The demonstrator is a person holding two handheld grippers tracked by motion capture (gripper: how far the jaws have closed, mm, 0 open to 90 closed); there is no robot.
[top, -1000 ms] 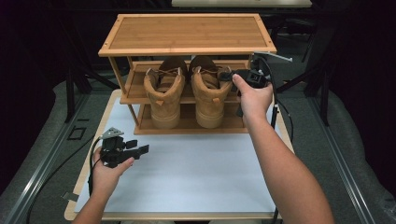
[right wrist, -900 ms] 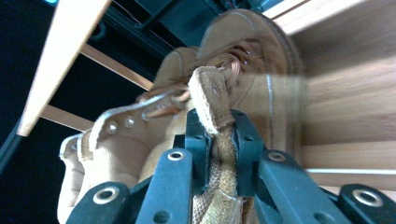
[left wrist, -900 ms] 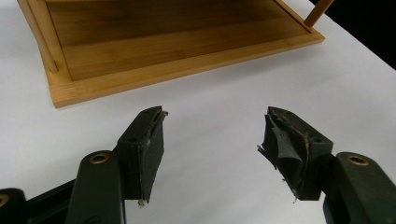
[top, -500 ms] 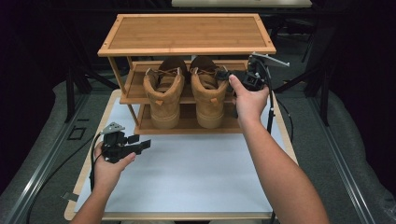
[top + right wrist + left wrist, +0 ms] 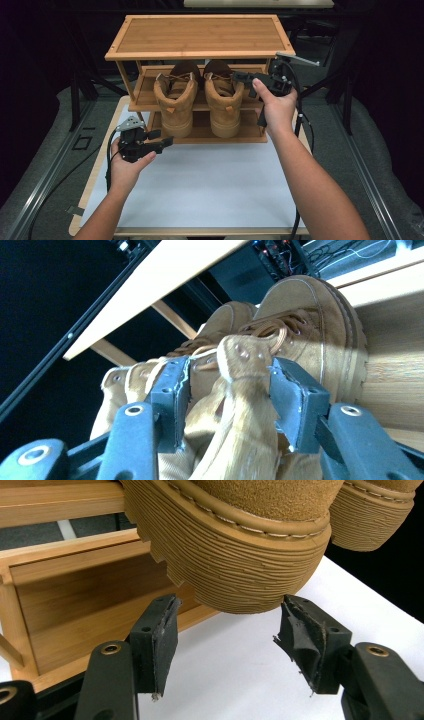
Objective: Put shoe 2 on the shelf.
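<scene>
Two tan boots stand on the middle shelf of a wooden rack [image 5: 200, 35], heels toward me. The left boot [image 5: 175, 107] juts over the shelf edge, and its ribbed heel [image 5: 240, 555] hangs just above and ahead of my left gripper [image 5: 161, 138] [image 5: 227, 625]. That gripper is open, and nothing sits between its pads. My right gripper [image 5: 239, 76] [image 5: 227, 375] reaches in from the right under the top shelf. It is shut on the padded collar of the right boot [image 5: 222, 105] [image 5: 245, 395], whose laces and toe show beyond the jaws.
The rack stands at the back of a white mat [image 5: 210, 180] on the table. Its bottom shelf [image 5: 200, 132] lies bare under the boots. Cables trail from both grippers. Dark floor and metal rails surround the table.
My left gripper has moved up and right, closer to the left boot's heel. The right gripper has stayed at the right boot's collar. Neither boot has moved.
</scene>
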